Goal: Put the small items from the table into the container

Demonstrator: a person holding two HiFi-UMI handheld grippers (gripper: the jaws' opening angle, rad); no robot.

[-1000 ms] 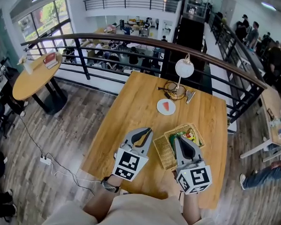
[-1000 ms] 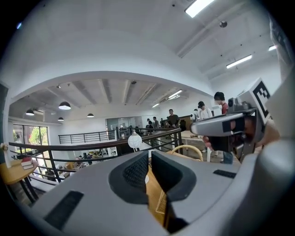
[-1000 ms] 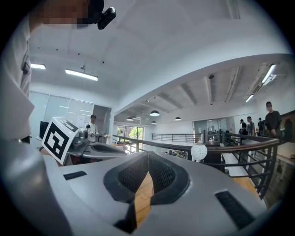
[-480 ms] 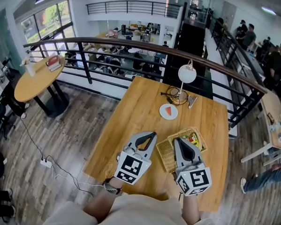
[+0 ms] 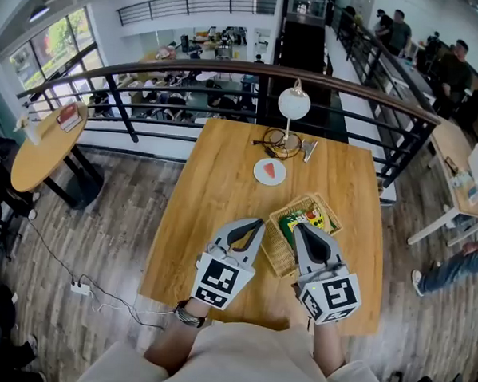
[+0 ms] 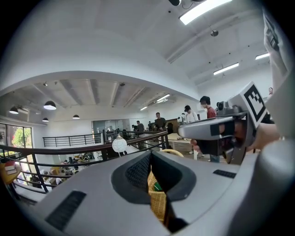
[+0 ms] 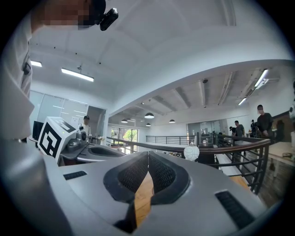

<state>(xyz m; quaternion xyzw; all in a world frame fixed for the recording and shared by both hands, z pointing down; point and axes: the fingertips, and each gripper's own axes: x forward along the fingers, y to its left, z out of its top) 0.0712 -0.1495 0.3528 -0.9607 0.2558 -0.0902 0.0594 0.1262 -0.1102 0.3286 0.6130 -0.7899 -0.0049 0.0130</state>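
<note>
Wicker basket (image 5: 279, 254) sits between left gripper (image 5: 259, 222) and right gripper (image 5: 300, 227); both are clenched, empty. Red piece (image 5: 270, 169) on dish (image 5: 260, 178) lies farther ahead, well apart. Left gripper is judged marginally nearer.

The grey left hand-held gripper (image 5: 258, 222) now slants further toward the woven wicker basket (image 5: 276, 254), so its tip is nearer the basket's left rim and the grey right hand-held gripper (image 5: 299, 227). More of the green packet (image 5: 295, 220) shows. In the head view, the wooden worktop (image 5: 223, 185) now sits further left.
</note>
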